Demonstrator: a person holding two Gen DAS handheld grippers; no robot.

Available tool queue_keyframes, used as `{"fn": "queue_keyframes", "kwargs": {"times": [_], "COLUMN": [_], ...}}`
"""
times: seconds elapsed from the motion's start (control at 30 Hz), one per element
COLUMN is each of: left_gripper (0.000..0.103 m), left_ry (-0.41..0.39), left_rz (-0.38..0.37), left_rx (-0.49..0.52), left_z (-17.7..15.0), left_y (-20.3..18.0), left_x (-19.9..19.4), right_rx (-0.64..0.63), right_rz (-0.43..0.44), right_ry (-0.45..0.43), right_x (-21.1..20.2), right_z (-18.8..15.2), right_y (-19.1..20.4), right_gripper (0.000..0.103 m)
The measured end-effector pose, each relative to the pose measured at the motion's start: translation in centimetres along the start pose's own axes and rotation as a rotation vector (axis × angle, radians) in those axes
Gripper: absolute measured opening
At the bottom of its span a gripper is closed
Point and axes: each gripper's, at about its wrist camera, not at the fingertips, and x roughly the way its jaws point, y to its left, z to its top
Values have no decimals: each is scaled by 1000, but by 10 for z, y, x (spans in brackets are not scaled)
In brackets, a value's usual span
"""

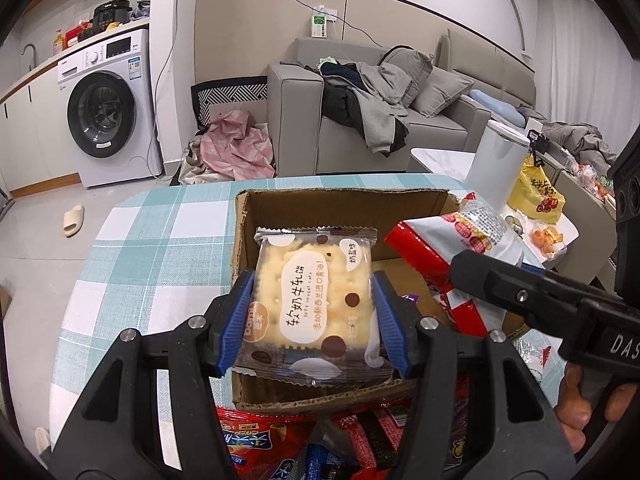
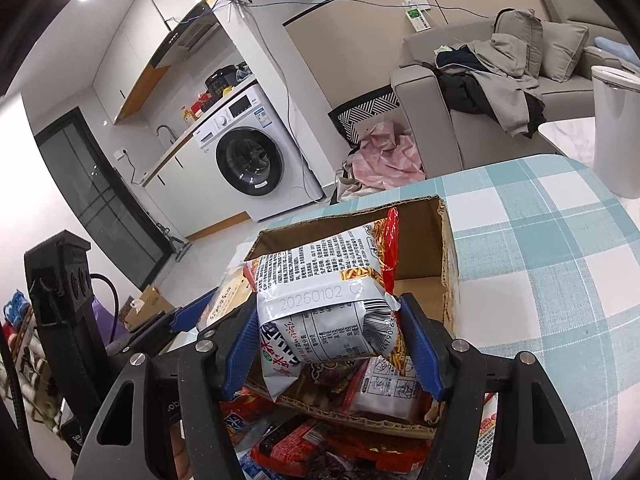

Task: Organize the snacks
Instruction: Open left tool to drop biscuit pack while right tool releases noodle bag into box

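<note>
An open cardboard box [image 1: 344,202] [image 2: 446,264] stands on the checked tablecloth. My left gripper [image 1: 314,318] is shut on a clear-wrapped cracker packet [image 1: 316,304], held flat above the box's opening. My right gripper [image 2: 330,338] is shut on a red and white noodle snack bag [image 2: 328,292], held over the same box. In the left wrist view that bag [image 1: 452,240] hangs at the box's right side, with the right gripper's black finger [image 1: 516,286] and a hand beneath it. Some packets [image 2: 384,390] lie in the box's bottom.
A pile of red snack packets [image 1: 320,440] [image 2: 332,444] lies in front of the box. A white bin [image 1: 494,168] [image 2: 614,128], a yellow bag [image 1: 536,192] and peeled tangerines [image 1: 546,238] sit to the right. A sofa with clothes and a washing machine stand beyond the table.
</note>
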Motion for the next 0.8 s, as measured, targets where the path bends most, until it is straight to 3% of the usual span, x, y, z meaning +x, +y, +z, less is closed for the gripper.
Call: {"fn": "queue_keyframes", "kwargs": {"times": [0.5, 0.8], "left_gripper": [55, 52], "left_ry": [29, 51], "left_rz": [-1, -28], "left_rx": [66, 38], "left_z": [-13, -17], "left_y": [-11, -8], "left_x": [4, 5], "right_rx": [-20, -27], "right_rz": [3, 8], "right_ry": [11, 22], "right_x": [4, 4], "right_z": [1, 2], "right_y": [-4, -6], "right_gripper": [68, 68]}}
